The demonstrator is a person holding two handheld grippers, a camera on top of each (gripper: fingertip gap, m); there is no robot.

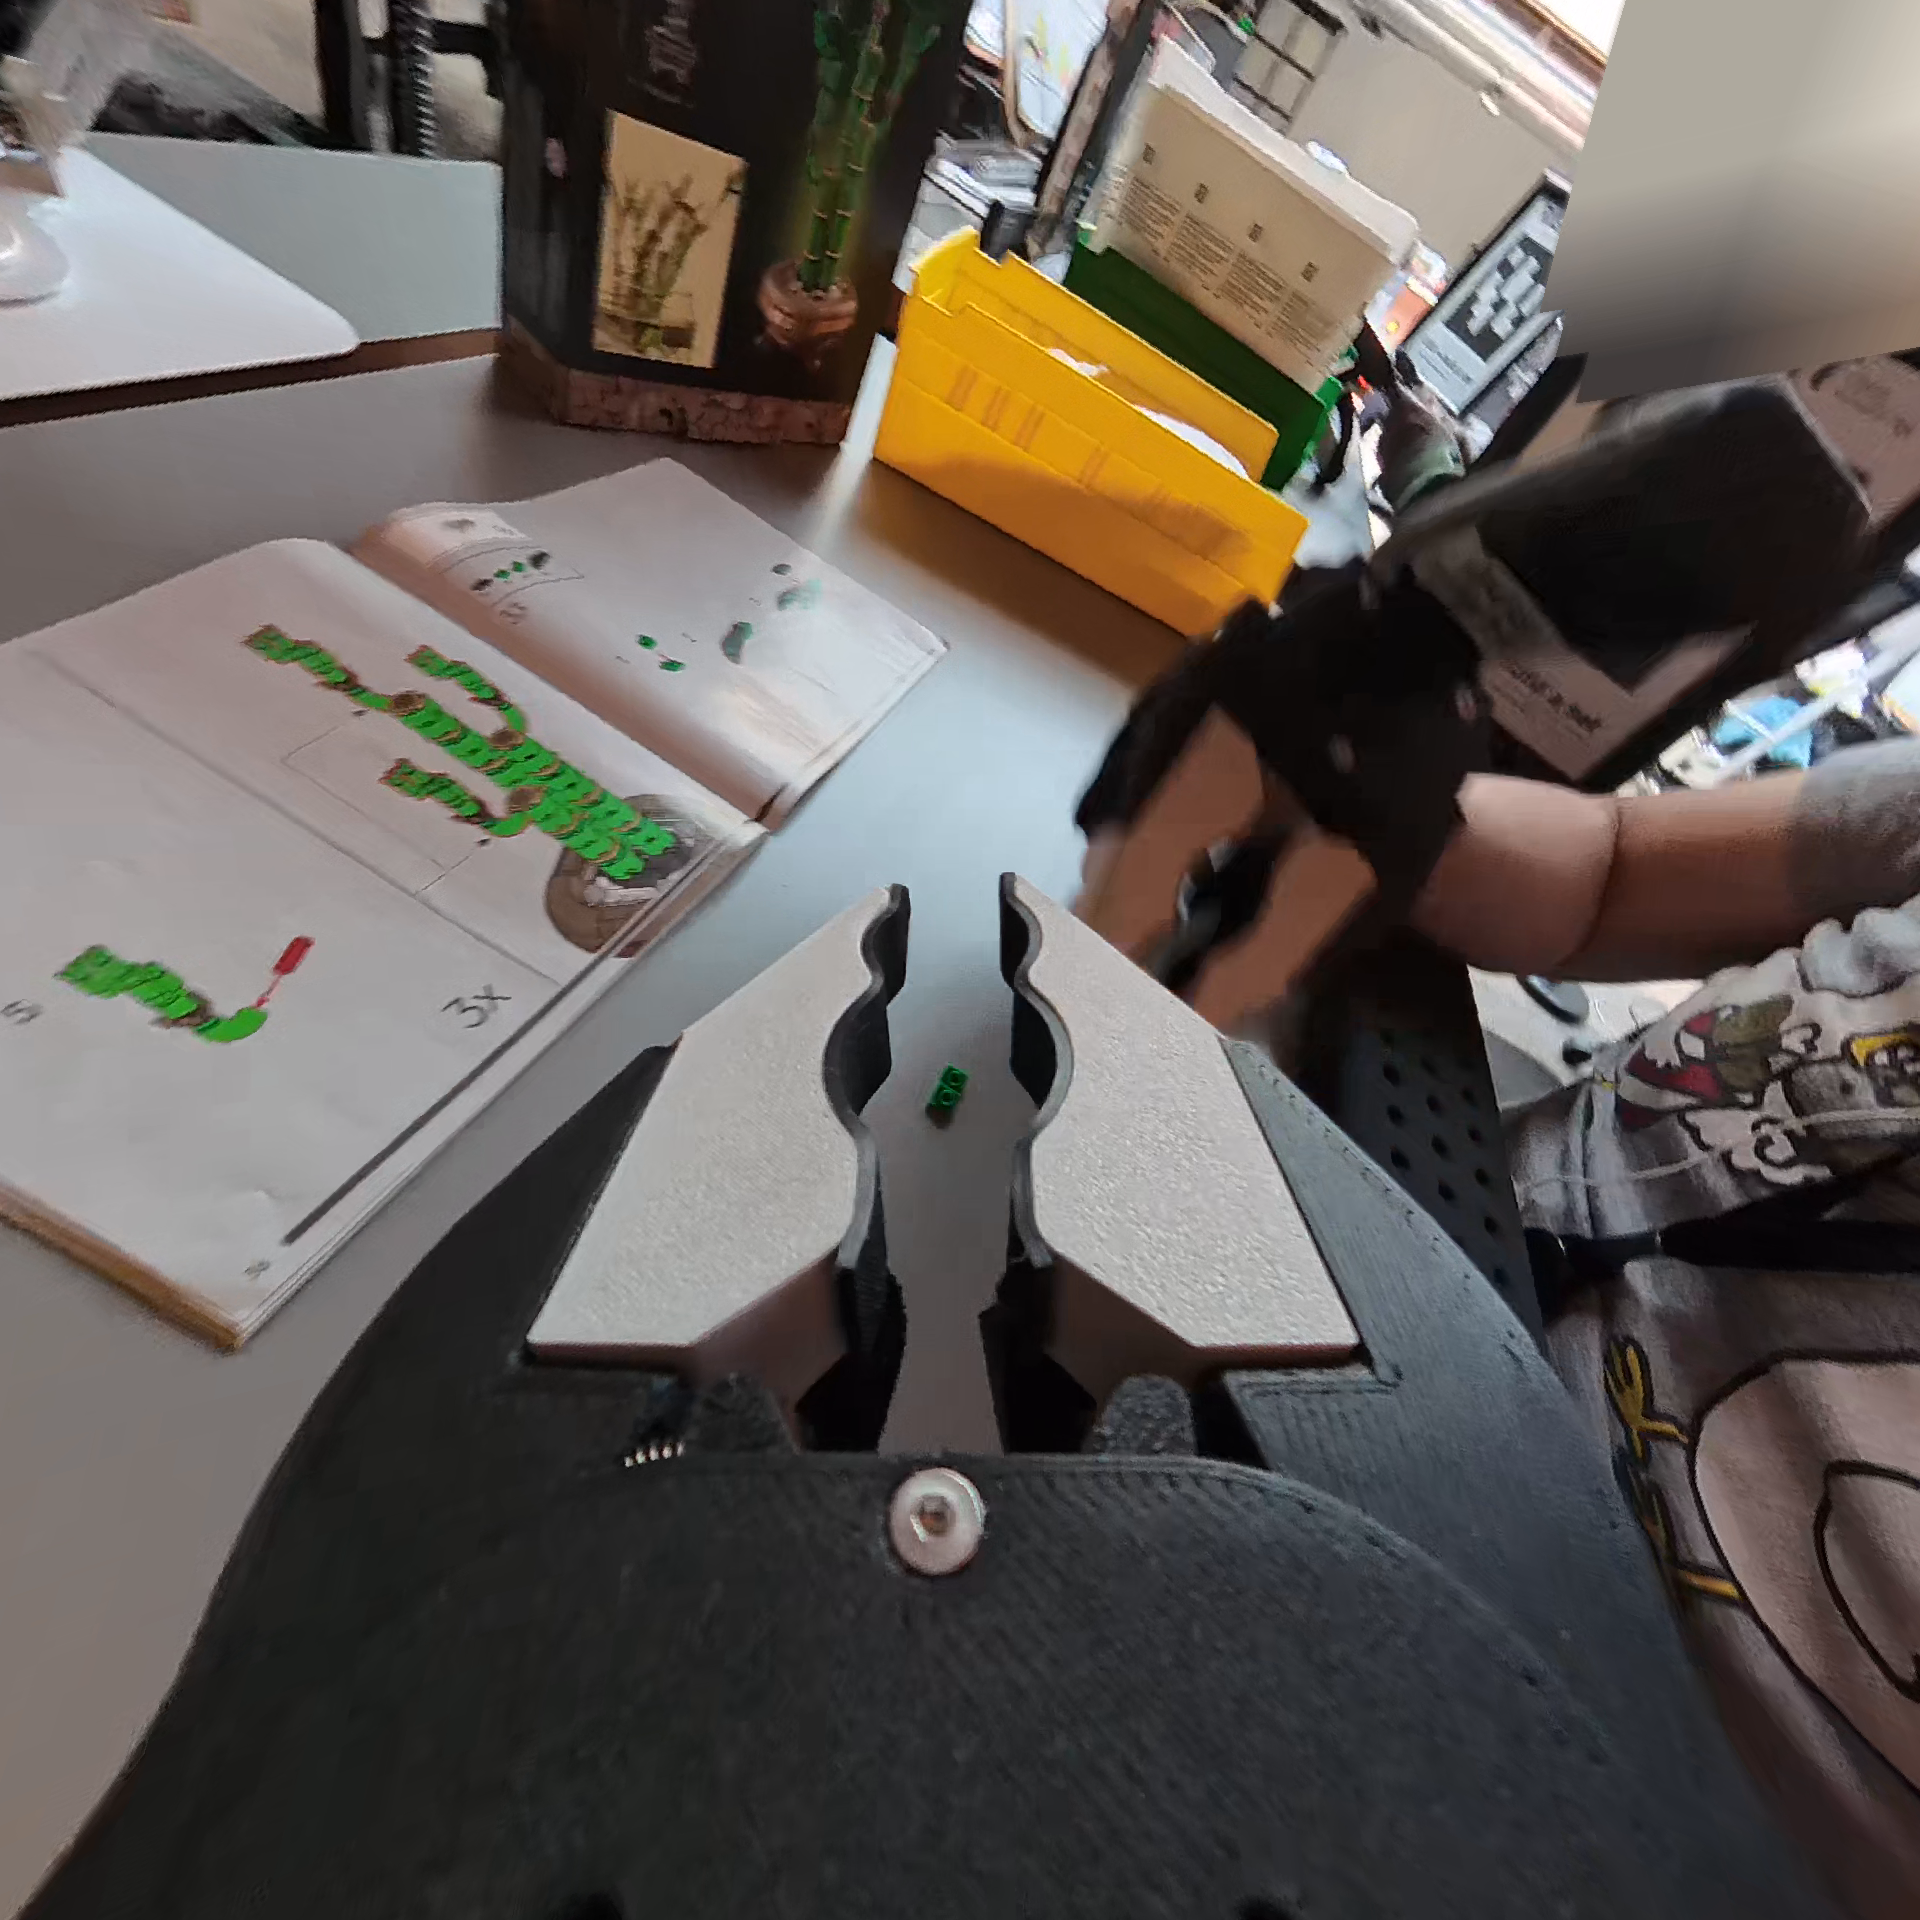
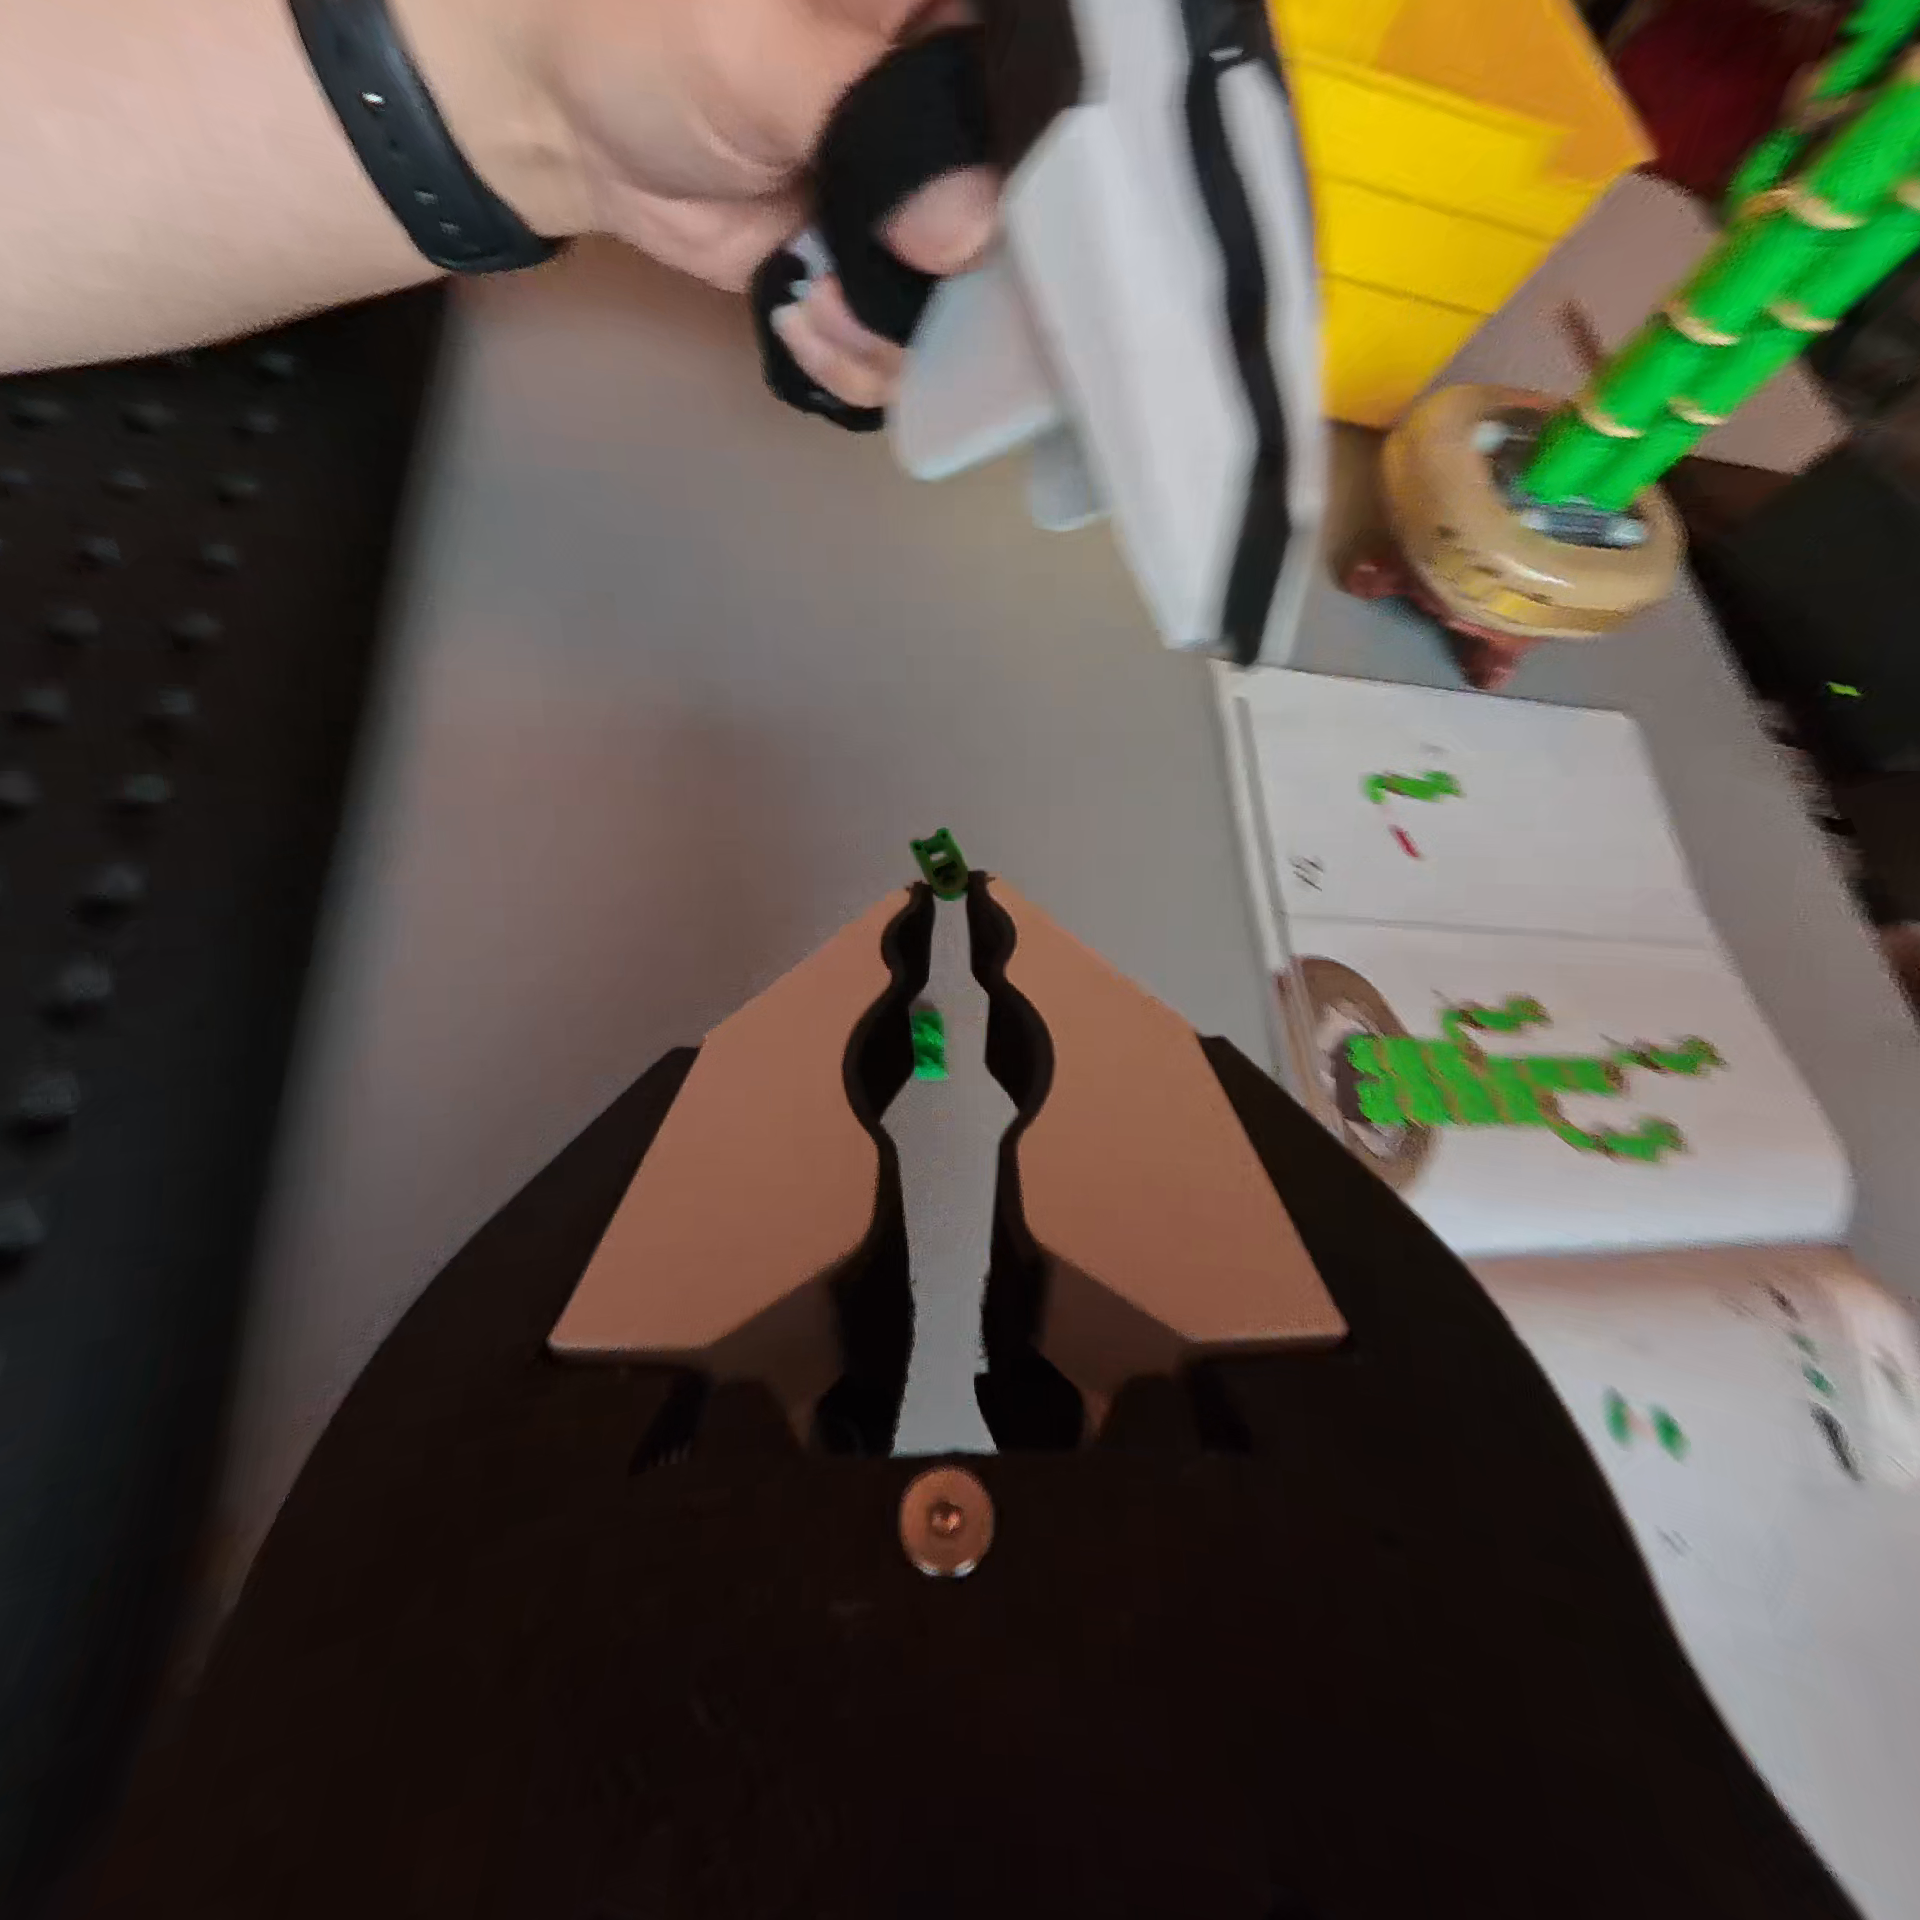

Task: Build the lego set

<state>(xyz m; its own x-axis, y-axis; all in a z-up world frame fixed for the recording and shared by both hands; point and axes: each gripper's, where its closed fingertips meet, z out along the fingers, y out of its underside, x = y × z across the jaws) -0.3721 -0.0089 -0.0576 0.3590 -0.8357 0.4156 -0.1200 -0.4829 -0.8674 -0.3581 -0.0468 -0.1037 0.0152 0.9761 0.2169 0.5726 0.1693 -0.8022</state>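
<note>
At frame centre, our right gripper [image 2: 943, 891] pinches a tiny, rigid, light green brick [image 2: 941, 869] at its sides; left gripper [image 1: 954, 902] fingers stand apart, empty.

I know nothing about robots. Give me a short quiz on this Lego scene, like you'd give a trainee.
1. True or false: the left gripper is clamped on the loose green brick.
2. What does the right gripper pinch at its tips? A) a small green piece B) a red tool C) a booklet page
3. Fill in: the bin nearest the open instruction booklet is coloured ___.

Key: 1 false, because the brick lies on the table below the open gripper. 2 A. 3 yellow.
</note>
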